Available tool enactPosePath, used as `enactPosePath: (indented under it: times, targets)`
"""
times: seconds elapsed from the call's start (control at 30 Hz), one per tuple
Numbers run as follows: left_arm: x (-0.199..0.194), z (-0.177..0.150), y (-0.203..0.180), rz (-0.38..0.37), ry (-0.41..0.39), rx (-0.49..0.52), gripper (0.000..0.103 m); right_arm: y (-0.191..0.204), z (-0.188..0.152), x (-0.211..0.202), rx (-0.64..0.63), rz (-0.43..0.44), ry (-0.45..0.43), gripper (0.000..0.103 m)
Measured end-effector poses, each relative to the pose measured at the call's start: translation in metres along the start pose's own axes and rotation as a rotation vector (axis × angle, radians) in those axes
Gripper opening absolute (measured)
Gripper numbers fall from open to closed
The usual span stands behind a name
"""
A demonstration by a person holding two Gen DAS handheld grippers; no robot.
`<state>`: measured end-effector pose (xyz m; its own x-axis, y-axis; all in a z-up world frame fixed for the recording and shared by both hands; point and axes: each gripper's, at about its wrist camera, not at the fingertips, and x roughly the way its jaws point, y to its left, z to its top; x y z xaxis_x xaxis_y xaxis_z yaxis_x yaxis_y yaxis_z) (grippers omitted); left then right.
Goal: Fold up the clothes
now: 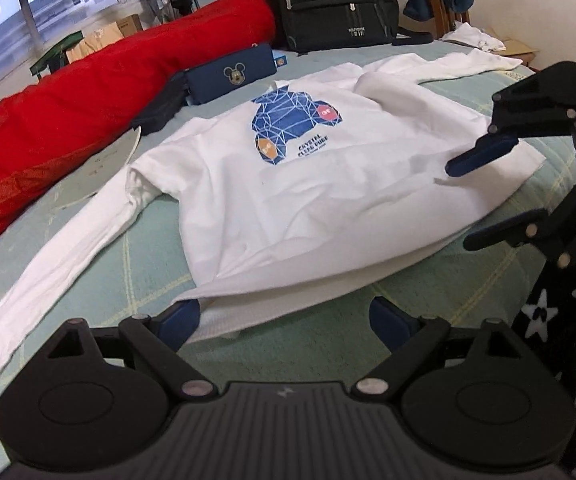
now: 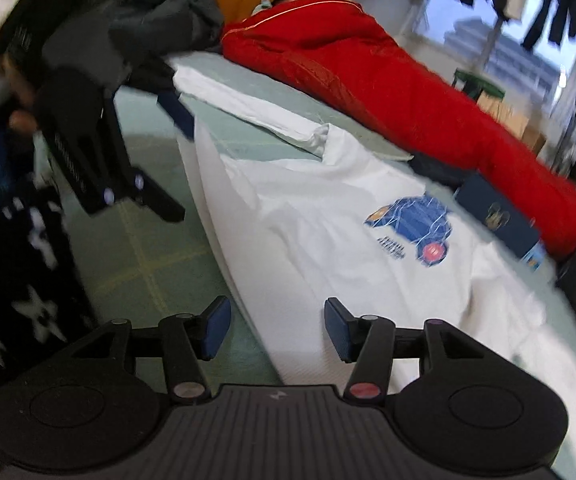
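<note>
A white long-sleeved shirt (image 1: 288, 184) with a blue bear print (image 1: 294, 120) lies flat, front up, on the pale green bed sheet (image 1: 328, 340). Both sleeves are spread out to the sides. My left gripper (image 1: 284, 320) is open at the shirt's bottom hem, its left fingertip touching the hem corner. My right gripper (image 2: 278, 328) is open just above the other end of the hem (image 2: 308, 340); it also shows in the left wrist view (image 1: 484, 200) at the right. The shirt (image 2: 348, 240) also shows in the right wrist view. Neither gripper holds anything.
A red quilt (image 1: 88, 92) runs along the bed's far side. A dark blue Mickey case (image 1: 232, 76) and a black backpack (image 1: 336, 4) sit beyond the shirt. Dark clothes (image 2: 136, 32) pile at the headboard. My star-patterned clothing (image 1: 560, 320) is at the bed's edge.
</note>
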<state>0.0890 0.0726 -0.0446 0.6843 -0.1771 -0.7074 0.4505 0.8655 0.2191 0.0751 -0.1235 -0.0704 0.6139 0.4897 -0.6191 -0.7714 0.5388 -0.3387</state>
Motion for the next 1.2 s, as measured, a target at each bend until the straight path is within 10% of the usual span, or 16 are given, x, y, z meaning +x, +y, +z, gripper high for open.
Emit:
enactPosePath:
  times: [0.53, 0.83, 1.2]
  targets:
    - [-0.020, -0.018, -0.009, -0.017, 0.020, 0.025, 0.092, 0.026, -0.033, 0.021, -0.310, -0.387, 0.055, 0.072]
    - [-0.039, -0.016, -0.059, 0.113, -0.086, 0.273, 0.092, 0.015, -0.044, 0.020, -0.256, -0.448, 0.073, 0.077]
    - [0.030, -0.006, -0.120, 0.337, -0.141, 0.639, 0.093, 0.008, -0.030, 0.009, -0.197, -0.480, 0.009, 0.075]
